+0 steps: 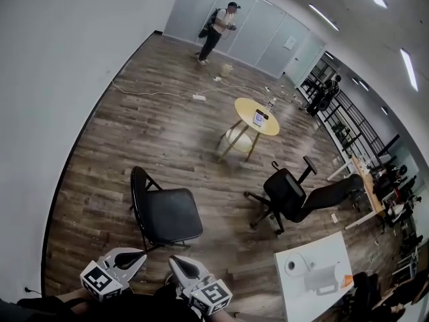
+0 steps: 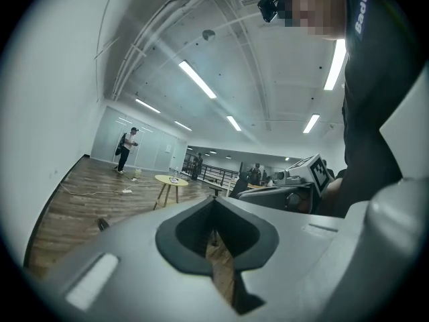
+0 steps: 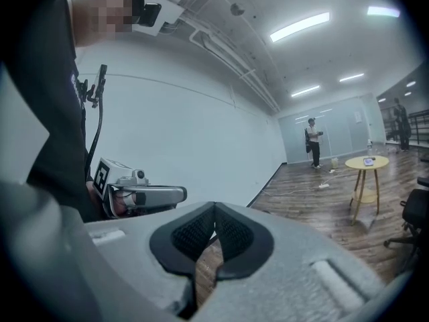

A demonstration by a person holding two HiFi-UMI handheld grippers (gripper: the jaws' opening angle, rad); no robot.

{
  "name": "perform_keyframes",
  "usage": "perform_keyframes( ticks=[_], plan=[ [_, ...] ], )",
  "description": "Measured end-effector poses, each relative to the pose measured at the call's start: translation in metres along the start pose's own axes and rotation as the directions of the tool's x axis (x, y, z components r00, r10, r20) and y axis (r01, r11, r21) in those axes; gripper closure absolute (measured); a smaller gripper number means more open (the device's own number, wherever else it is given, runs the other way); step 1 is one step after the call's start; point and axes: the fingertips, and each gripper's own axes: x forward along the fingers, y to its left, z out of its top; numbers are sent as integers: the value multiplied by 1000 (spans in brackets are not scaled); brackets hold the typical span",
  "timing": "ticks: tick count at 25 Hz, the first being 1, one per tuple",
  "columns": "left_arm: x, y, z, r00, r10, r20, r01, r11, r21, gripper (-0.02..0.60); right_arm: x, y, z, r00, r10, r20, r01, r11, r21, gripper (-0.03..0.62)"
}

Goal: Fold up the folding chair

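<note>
The black folding chair (image 1: 164, 213) stands unfolded on the wood floor, its seat flat and its curved back (image 1: 137, 193) on the left side. Both grippers are held low at the bottom of the head view, just short of the chair's near edge and apart from it. My left gripper (image 1: 139, 255) is shut with nothing between its pads (image 2: 194, 230). My right gripper (image 1: 175, 263) is likewise shut and empty, its ribbed pads (image 3: 231, 237) pressed together. Each gripper shows beside the other in the gripper views: the right gripper (image 2: 305, 180) and the left gripper (image 3: 137, 193).
A black office chair (image 1: 289, 196) stands tipped back to the right of the folding chair. Farther off is a round yellow table (image 1: 257, 116). A white table (image 1: 315, 274) with a paper roll is at the lower right. A person (image 1: 216, 31) stands far back; a cable and power strip (image 1: 198, 97) lie on the floor.
</note>
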Motion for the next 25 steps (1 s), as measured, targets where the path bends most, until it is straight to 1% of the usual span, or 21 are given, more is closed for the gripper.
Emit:
perform_keyframes(
  ticks=[3,6,13,17,20,25],
  plan=[
    [14,13,-1,1000,25,16,-26,999,25,581,6,-25,-1,1000,17,6,-17,1000,2,592],
    [32,30,-3,997,81,16,-81,996,32,581,18,-53,-2,998,56,10,-56,998,5,592],
    [86,49,0,981,196,12,-196,981,-8,581,30,-108,1,985,170,-13,-170,985,8,592],
    [110,64,9,961,276,-6,-276,961,-23,581,34,-139,0,978,206,-25,-205,978,24,592],
    [119,77,1,946,324,-17,-324,946,-18,581,35,-158,-2,972,232,-27,-231,972,33,592],
    [128,84,-3,915,400,-48,-401,916,-15,551,38,-180,-9,958,284,-32,-282,958,58,592]
  ],
)
